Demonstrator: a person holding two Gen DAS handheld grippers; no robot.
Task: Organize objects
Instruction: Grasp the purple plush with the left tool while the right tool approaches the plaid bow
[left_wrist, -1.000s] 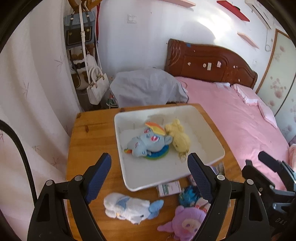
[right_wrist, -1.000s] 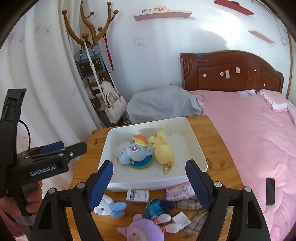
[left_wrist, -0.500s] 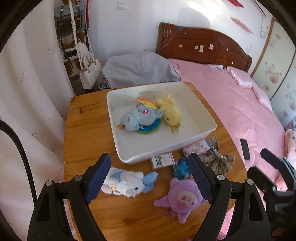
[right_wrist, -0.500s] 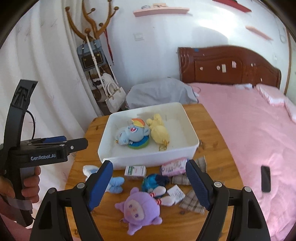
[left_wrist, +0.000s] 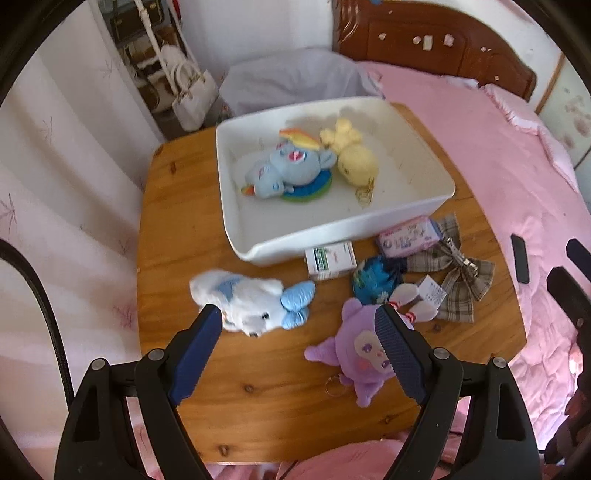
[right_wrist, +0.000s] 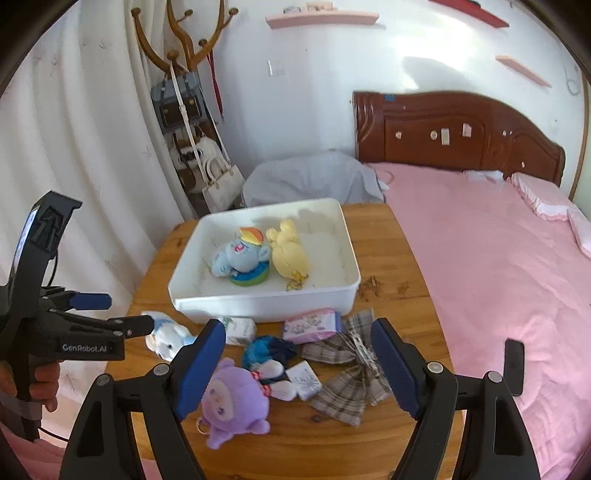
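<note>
Nearest the left gripper (left_wrist: 297, 325), whose jaws stand wide apart and hold nothing, lies the white and blue plush (left_wrist: 247, 302), just beyond the left fingertip at about 11 o'clock in that view. The purple plush (left_wrist: 358, 354) sits partly behind the right finger at 2 o'clock. A close here could pinch the purple toy's ear along with, or instead of, the white one, since both lie near the jaw line. Soft fur also gives way; a shallow nip on the blue wing would likely slip on the lift.

The right gripper (right_wrist: 298, 341) is likewise spread and empty, hanging over the clutter at the desk's (right_wrist: 402, 266) near edge. Between its fingers lie the purple plush, a dark blue toy (right_wrist: 267, 350), a small paper tag (right_wrist: 304, 380) and the plaid bow (right_wrist: 351, 373). These overlap or touch, so grabbing one may drag a neighbour, and the purple plush's key ring could snag. It lies close to the 6 o'clock edge; a nudge could send it off.

Farther on, the small box (left_wrist: 330, 260) and pink tissue pack (left_wrist: 408, 238) rest against the white bin's (left_wrist: 406, 218) front wall, leaving little room for a finger behind them.

Farthest, the bin already holds the blue pony plush (left_wrist: 286, 173) and yellow plush (left_wrist: 354, 162) near its middle. A careless drop could land on them and roll out.
</note>
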